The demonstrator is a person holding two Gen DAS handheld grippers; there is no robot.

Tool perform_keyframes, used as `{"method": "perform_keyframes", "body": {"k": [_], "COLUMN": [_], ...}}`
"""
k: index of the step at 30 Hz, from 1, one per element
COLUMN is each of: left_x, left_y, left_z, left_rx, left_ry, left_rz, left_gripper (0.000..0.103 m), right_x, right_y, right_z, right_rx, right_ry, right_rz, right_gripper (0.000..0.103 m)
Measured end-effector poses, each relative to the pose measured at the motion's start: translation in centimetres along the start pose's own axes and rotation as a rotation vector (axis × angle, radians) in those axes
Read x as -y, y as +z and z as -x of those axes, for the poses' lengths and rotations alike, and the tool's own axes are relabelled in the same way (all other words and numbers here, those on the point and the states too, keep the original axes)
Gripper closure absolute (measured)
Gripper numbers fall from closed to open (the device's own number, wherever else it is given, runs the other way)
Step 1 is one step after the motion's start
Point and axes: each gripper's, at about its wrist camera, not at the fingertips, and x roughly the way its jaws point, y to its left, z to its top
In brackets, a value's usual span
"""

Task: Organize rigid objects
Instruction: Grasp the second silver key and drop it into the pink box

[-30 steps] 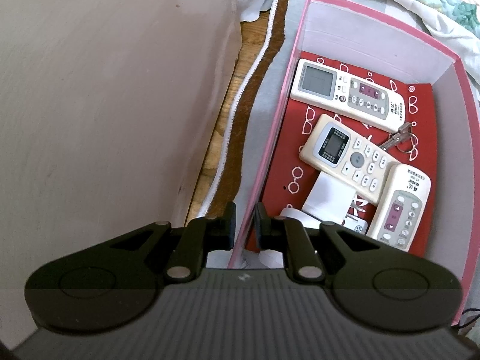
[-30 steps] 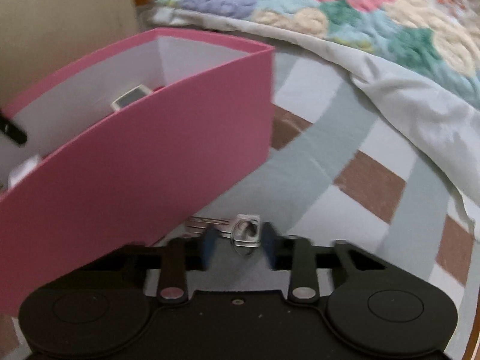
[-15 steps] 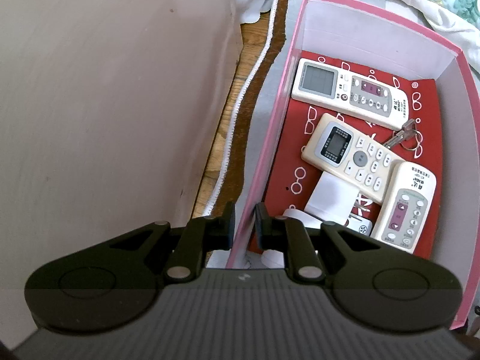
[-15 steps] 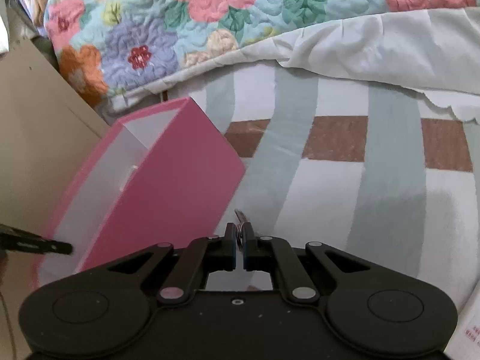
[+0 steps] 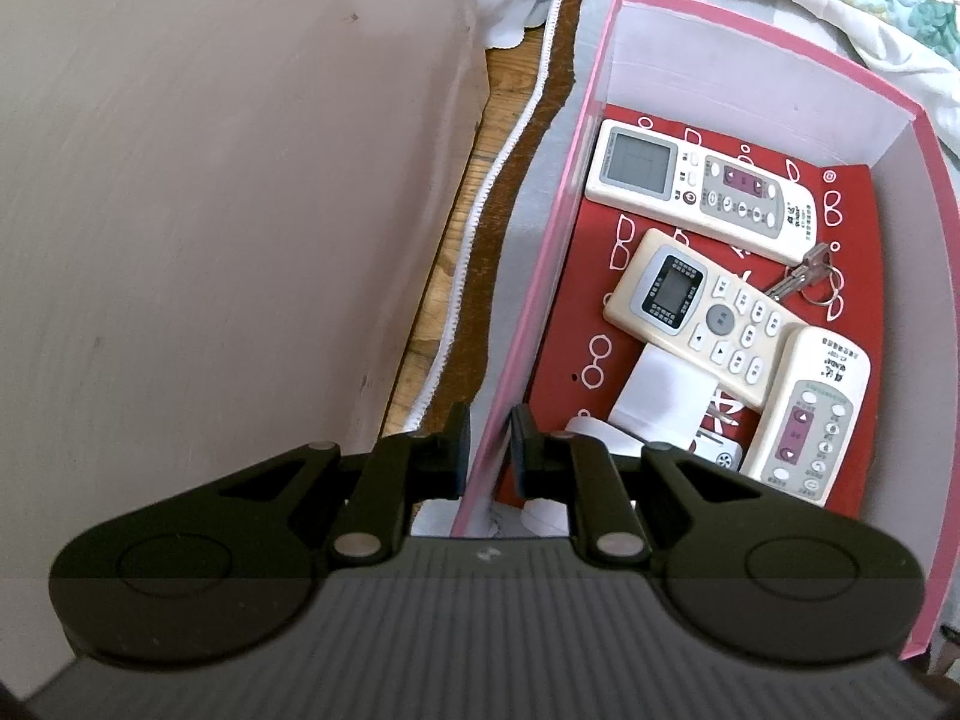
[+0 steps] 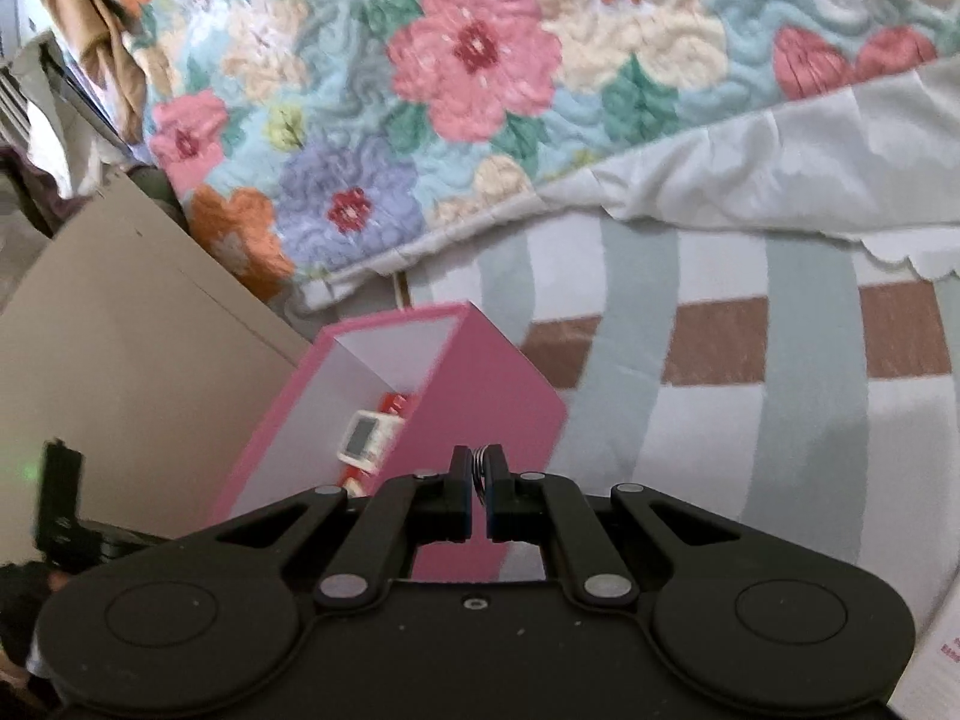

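A pink box with white inner walls and a red patterned floor lies on the bed. My left gripper is shut on its near left wall. Inside lie three white remotes: one at the far end, one in the middle, one at the right. A set of keys and a white paper roll lie among them. My right gripper is shut on a metal key ring, held above the pink box, whose far end shows one remote.
A beige board stands left of the box, with a strip of wooden floor between. A striped white, grey and brown sheet covers the bed. A floral quilt is bunched behind the box. A black device shows at the left edge.
My right gripper closed on the key ring, lifted it off the sheet and rolled; it now hangs above the box. The left gripper and the box stayed put.
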Motion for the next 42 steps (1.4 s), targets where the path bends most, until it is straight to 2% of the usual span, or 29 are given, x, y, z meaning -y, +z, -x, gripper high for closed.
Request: {"method": "perform_keyframes", "body": {"k": [9, 14, 17, 24, 28, 31, 35, 42], "left_x": [-0.3, 0.0, -0.4, -0.6, -0.8, -0.8, -0.8, -1.2], "left_y": [-0.3, -0.6, -0.5, -0.7, -0.9, -0.9, -0.9, -0.9], "left_z": [0.1, 0.3, 0.3, 0.3, 0.4, 0.4, 0.3, -0.5], "left_rx": [0.010, 0.019, 0.017, 0.025, 0.030, 0.032, 0.029, 0.019], "left_ry": [-0.012, -0.005, -0.021, -0.030, -0.037, -0.039, -0.041, -0.059], "left_rz": [-0.002, -0.035, -0.007, 0.002, 0.000, -0.009, -0.019, 0.008], "left_gripper": [0.090, 0.090, 0.090, 0.091, 0.091, 0.091, 0.092, 0.092], "right_x": [-5.3, -8.7, -10.4, -14.4, -16.2, -16.4, -15.9, -15.0], "right_y": [2.6, 3.5, 3.8, 3.7, 2.8, 2.1, 1.3, -0.3], "right_z": [3.0, 3.5, 2.9, -1.7, -4.8, -7.2, -10.5, -15.4], "right_rx": [0.059, 0.041, 0.008, -0.127, -0.188, -0.238, -0.315, -0.415], "right_ry": [0.089, 0.169, 0.223, 0.263, 0.251, 0.256, 0.217, 0.160], "right_rz": [0.075, 0.086, 0.069, 0.086, 0.086, 0.029, -0.041, -0.066], "right_gripper": [0.097, 0.097, 0.097, 0.096, 0.096, 0.096, 0.096, 0.095]}}
